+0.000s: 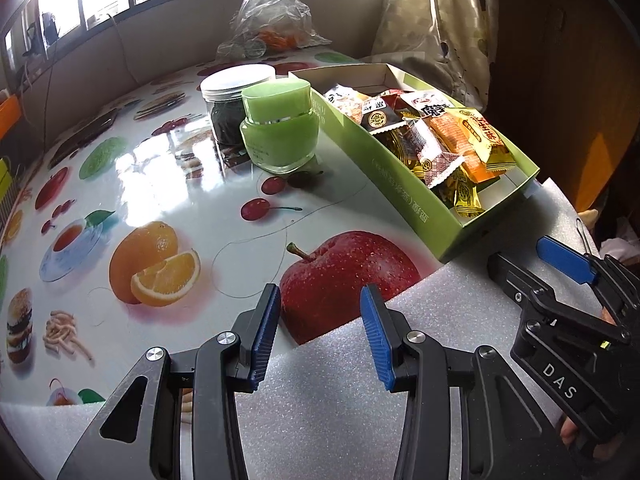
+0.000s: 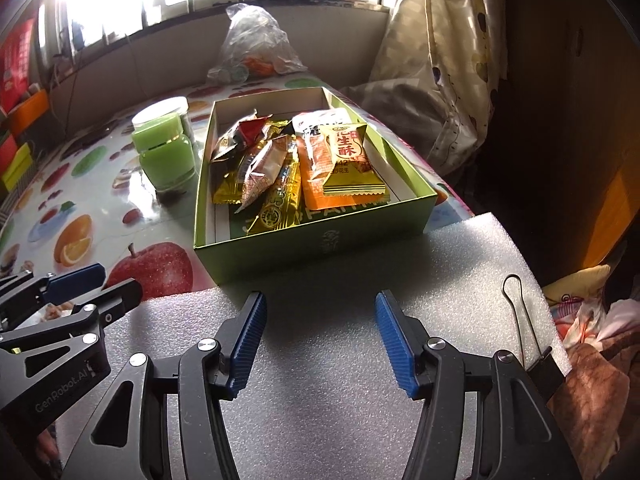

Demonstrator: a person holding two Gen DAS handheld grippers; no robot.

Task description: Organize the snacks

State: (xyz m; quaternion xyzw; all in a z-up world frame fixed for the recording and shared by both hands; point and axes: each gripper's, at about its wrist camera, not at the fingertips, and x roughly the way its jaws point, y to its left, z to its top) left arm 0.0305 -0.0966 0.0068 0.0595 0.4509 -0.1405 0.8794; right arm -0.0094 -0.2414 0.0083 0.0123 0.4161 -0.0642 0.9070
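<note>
The left gripper (image 1: pixel 320 332) was held low over the near edge of the table, its blue-padded jaws standing apart with nothing between them; below them lay the white foam sheet (image 1: pixel 340 400) and the printed red apple of the fruit-patterned tablecloth (image 1: pixel 160 184). The right gripper (image 2: pixel 320 340) was held likewise over the foam sheet (image 2: pixel 320 420), jaws spread wide and empty. Each gripper was caught at the side of the other's view, on the same sheet.

The snacks were found gathered in an open green cardboard box (image 2: pixel 312 248), set on the tablecloth with its near end touching the foam sheet. Inside it were piled wrapped packets: a yellow peanut-crisp packet (image 2: pixel 348 160) lying on an orange packet (image 2: pixel 320 196), gold-wrapped sweets (image 2: pixel 276 208), and a pale patterned packet (image 2: pixel 260 172) across them. Just beside the box, on its left, a green lidded jar (image 1: pixel 276 128) was seen upright, with a clear jar with a white lid (image 1: pixel 232 100) touching or nearly touching it behind. Farther back a knotted clear plastic bag (image 1: pixel 272 20) rested near the window wall. A black binder clip (image 2: pixel 532 336) was seen at the sheet's right edge.
</note>
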